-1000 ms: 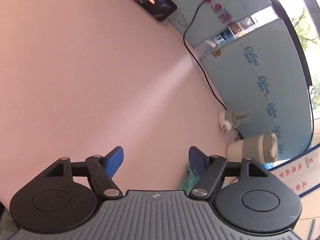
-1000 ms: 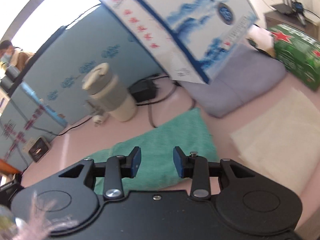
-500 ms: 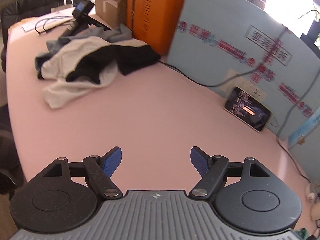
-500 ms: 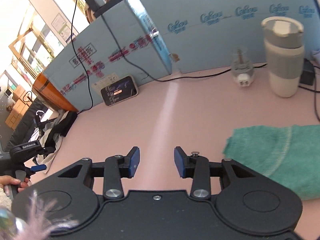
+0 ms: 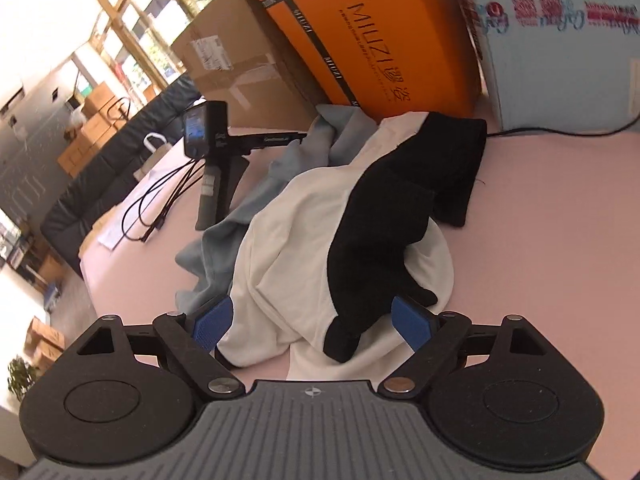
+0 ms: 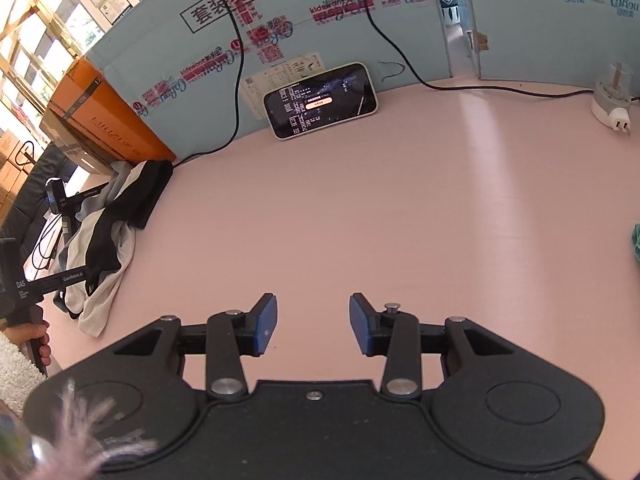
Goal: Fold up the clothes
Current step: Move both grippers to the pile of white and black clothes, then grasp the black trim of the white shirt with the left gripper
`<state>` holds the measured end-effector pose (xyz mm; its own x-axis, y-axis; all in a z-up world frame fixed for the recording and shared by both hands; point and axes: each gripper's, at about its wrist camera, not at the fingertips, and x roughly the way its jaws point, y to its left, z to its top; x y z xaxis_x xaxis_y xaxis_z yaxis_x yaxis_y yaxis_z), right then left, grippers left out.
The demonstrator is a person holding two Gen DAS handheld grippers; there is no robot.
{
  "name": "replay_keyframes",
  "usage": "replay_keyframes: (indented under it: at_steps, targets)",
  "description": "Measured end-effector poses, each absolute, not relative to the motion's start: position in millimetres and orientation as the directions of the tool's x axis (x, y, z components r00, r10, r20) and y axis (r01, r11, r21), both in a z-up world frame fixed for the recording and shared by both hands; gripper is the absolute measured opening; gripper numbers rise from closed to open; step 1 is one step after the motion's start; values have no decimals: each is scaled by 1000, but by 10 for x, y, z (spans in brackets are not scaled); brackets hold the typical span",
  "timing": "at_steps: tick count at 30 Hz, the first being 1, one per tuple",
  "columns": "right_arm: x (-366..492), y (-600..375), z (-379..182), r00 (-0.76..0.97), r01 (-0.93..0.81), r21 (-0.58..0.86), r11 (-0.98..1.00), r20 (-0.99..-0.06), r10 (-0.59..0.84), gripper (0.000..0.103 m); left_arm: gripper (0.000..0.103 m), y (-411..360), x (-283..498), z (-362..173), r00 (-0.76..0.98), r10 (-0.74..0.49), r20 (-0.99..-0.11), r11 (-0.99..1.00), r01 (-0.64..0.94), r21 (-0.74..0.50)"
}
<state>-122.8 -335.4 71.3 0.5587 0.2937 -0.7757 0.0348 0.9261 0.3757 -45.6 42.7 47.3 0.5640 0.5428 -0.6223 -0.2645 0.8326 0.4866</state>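
Both views swung since prev | L gripper (image 5: 310, 322) jaws opening, straddle clothes pile (image 5: 320, 240) (unpinched) | R gripper (image 6: 313, 330) jaws empty, parted

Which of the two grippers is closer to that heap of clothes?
Left. The left gripper, jaws opening, hangs right over the clothes heap; the right gripper is over bare table.

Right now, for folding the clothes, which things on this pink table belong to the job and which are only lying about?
For the job:
- crumpled white garment
- black garment lying on it
- pale blue garment behind them
- left gripper, jaws opening at the pile
- right gripper, open, empty

Only lying about:
- white-cased phone
- orange cardboard box
- black cable
- white plug adapter
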Motion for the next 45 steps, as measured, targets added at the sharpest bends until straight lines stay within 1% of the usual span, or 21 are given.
replay_keyframes:
  at_steps: [5,10,11,12,14,15,17,18,19,20,22,23,25,27,30,37,41,45]
  targets:
    - [-1203,-3221,744,552,54,342,938,-793,258,44,86,429,-392,267,574,523,-631,839,-213,501]
    - [-1179,-3198,720,539,73,332,940,-807,243,45,86,499,-353,134,586,496,-641,857,-208,472]
    - [-1169,-3193,718,538,74,331,941,-808,241,45,85,523,-344,117,587,489,-644,861,-211,462]
    - [-1159,-3178,726,540,68,326,943,-807,240,45,82,554,-332,107,588,477,-653,870,-212,445]
    - [-1138,-3150,744,544,50,317,947,-804,241,45,79,641,-323,106,594,442,-672,894,-229,385]
    - [-1127,-3136,752,546,41,313,949,-803,241,45,74,689,-321,108,599,422,-681,906,-240,349]
    - [-1108,-3128,758,549,29,313,949,-799,247,46,66,782,-319,110,606,382,-697,924,-262,278]
    - [-1102,-3131,759,551,26,316,948,-796,250,46,57,820,-323,106,611,366,-702,930,-274,246]
    - [-1097,-3136,762,553,24,318,948,-794,252,46,51,857,-329,104,615,353,-705,933,-288,217]
    - [-1094,-3144,767,555,22,319,947,-792,254,46,41,891,-339,116,618,345,-707,934,-305,189]
    - [-1092,-3182,785,565,25,326,945,-785,256,46,33,953,-366,164,623,328,-710,932,-336,136]
    - [-1087,-3206,791,571,29,330,944,-781,255,46,27,978,-386,193,629,321,-708,931,-348,112]
    - [-1067,-3252,786,578,36,338,941,-775,256,46,23,1003,-428,265,641,307,-704,930,-360,77]
    - [-1045,-3284,776,581,37,346,937,-771,262,46,15,1004,-477,347,654,301,-694,928,-367,56]
    - [-1014,-3304,785,586,21,353,935,-762,274,46,11,978,-516,535,679,282,-677,935,-352,36]
    - [-936,-3364,806,604,-37,350,936,-739,300,46,11,714,-542,1091,732,251,-633,954,-297,34]
    - [-836,-3369,771,583,-65,325,944,-755,300,46,11,571,-640,1269,743,241,-624,958,-285,32]
    - [-834,-3374,805,586,-94,307,947,-752,302,46,11,462,-768,1426,758,220,-614,965,-261,24]
